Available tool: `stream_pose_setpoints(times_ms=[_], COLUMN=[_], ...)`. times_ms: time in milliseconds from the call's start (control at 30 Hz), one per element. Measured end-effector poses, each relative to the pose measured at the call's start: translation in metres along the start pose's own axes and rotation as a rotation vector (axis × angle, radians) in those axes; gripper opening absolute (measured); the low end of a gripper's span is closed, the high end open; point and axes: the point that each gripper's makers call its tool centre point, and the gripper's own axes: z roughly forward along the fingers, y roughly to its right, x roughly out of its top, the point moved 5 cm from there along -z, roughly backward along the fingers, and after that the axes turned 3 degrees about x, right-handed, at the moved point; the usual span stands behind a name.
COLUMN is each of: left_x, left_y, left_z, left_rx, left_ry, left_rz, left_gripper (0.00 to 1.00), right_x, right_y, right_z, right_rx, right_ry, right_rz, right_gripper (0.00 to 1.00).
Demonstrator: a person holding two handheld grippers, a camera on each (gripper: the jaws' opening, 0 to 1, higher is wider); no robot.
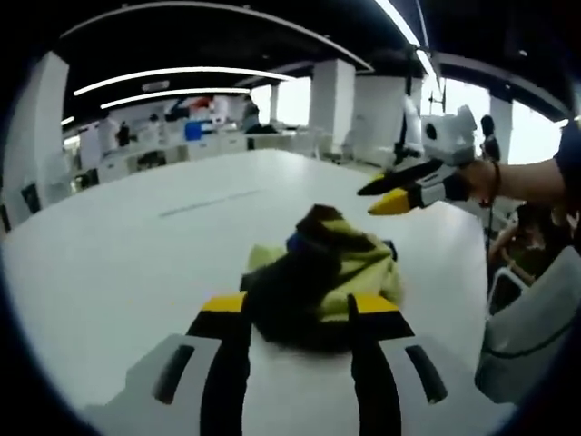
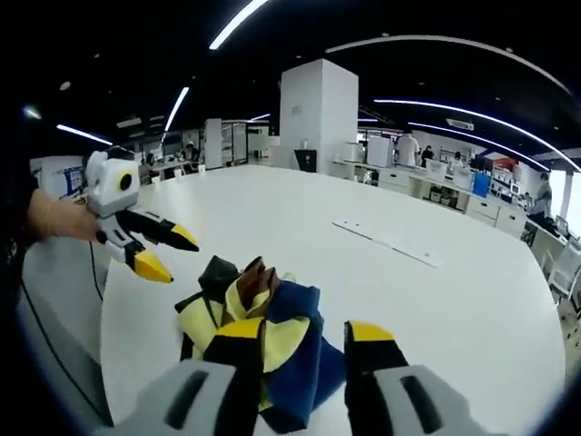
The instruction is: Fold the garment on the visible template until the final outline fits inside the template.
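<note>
Big white round table [image 1: 136, 263] carrying it all, with a bunched-up yellow, navy and black garment [image 1: 322, 282] lying crumpled at six o'clock in the left gripper view, and a faint strip [image 2: 386, 238] at two o'clock in the right gripper view.

The left gripper view is looking low across the white table [image 1: 136, 263], close over the crumpled garment [image 1: 322, 277] lying between its own jaws, facing the far desks and pillars. The right gripper view is looking from the opposite side, equally near, down on the same garment [image 2: 259, 331] and table [image 2: 436, 300]. Each camera is catching the other gripper: the right gripper [image 1: 392, 193] hanging above the table's far side, the left gripper [image 2: 168, 252] beside the table edge.
</note>
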Motion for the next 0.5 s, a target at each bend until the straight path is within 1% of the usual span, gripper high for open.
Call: stream_pose_setpoints(times_ms=[167,300,333,433,500], left_x=[0.001,-0.002,-0.001,-0.001,0.0], left_y=[-0.001,-0.006,-0.005,-0.007,-0.006], left_z=[0.006,0.013,0.015,0.021,0.024], left_rx=[0.002,0.012,0.015,0.022,0.021], left_ry=[0.016,0.008,0.007,0.003,0.003], left_rz=[-0.013,0.001,0.002,0.005,0.006], left_gripper=[0.37,0.32,0.31,0.3,0.27], right_x=[-0.002,-0.003,-0.004,-0.003,-0.006], right_y=[0.001,0.005,0.004,0.005,0.006], right_z=[0.011,0.02,0.022,0.027,0.031], right_rx=[0.023,0.023,0.026,0.035,0.038], right_ry=[-0.008,-0.017,-0.018,-0.015,-0.019], right_rz=[-0.002,-0.009,-0.012,-0.02,-0.02], right_gripper=[0.3,0.3,0.3,0.26,0.23])
